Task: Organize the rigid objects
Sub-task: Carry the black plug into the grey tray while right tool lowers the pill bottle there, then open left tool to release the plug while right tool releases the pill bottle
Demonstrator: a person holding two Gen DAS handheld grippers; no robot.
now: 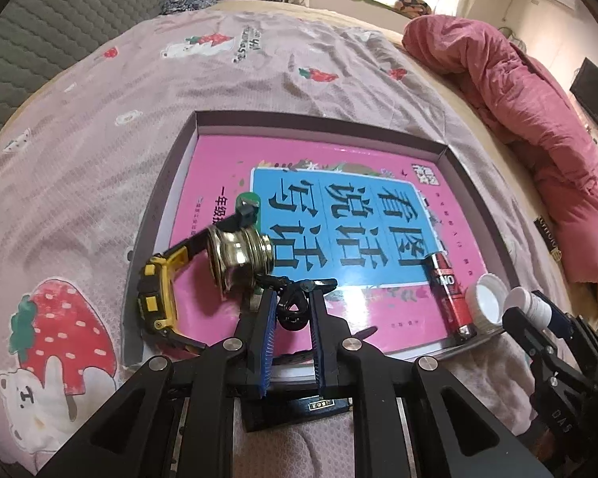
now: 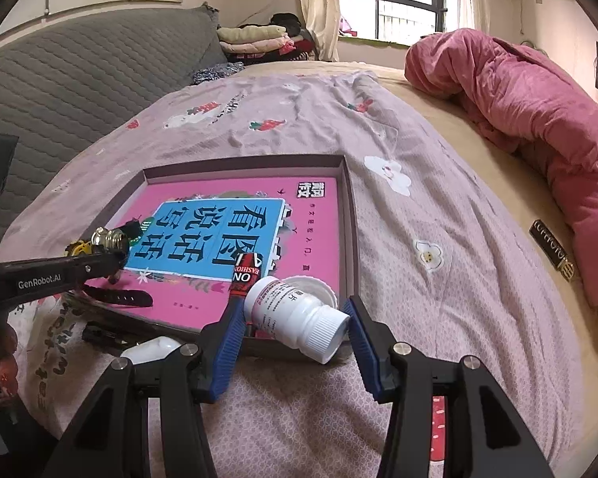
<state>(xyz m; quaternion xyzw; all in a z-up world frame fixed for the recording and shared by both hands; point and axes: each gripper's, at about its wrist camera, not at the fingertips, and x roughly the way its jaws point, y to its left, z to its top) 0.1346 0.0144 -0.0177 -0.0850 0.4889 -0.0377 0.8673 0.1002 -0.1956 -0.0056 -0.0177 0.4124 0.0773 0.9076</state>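
A shallow cardboard tray (image 1: 444, 151) lies on the bed's pink printed sheet (image 1: 99, 127), and it serves as the landmark for everything else. Filling most of the tray's floor is a pink and blue book (image 1: 339, 219). On the book, toward the tray's left side, sit a yellow and black wristwatch (image 1: 157, 290) and, just beside it, a brass ring-shaped fitting (image 1: 239, 257). Toward the tray's right near corner lie a red tube (image 1: 444, 279) and a white cap (image 1: 485, 298), close together. Judging by this, several rigid items are already gathered in the tray, so the sorting looks well along.

What seems left is outside the tray's near edge: a small black box (image 1: 299, 410) and, in the right wrist view, a white case (image 2: 151, 348), both lying on the sheet, well within reach.

The white pill bottle (image 2: 295, 314) is tilted over the tray's near right corner, cap end lower and pointing away from the tray. The right gripper (image 2: 295, 334) brackets it with its blue pads either side; the left pad seems to touch the bottle's base, while the cap end sits just shy of the right pad, so whether it is firmly pinched I cannot tell.

The left gripper (image 1: 293, 318), at the tray's near edge, has its fingers drawn close and clamped on a small black looped clip (image 1: 295, 306), held just above the book.
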